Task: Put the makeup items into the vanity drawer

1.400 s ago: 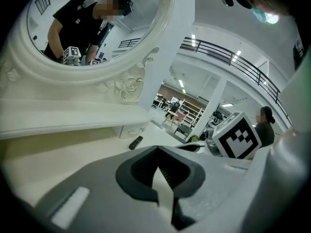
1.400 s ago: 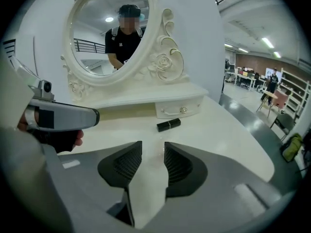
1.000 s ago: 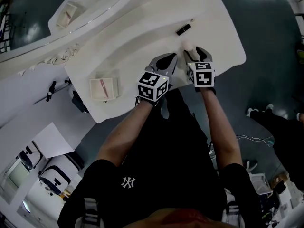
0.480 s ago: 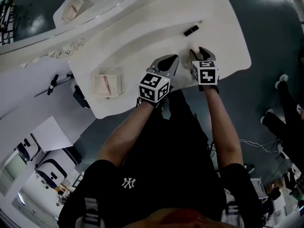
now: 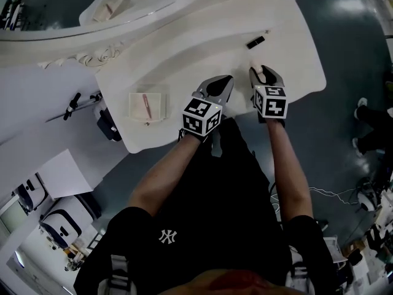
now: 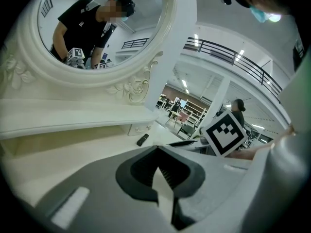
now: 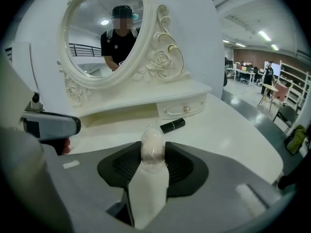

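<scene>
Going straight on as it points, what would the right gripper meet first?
The right gripper, jaws just closing on a pale item, aims at the black tube on the tabletop: probably that first; depth unclear.

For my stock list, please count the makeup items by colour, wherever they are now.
Black: 1, tube on the vanity top.
Pale: 1, rounded item between the jaws of the right gripper, which have just been closing.
Pink: 1, stick in the open drawer.
Total: 3.
</scene>
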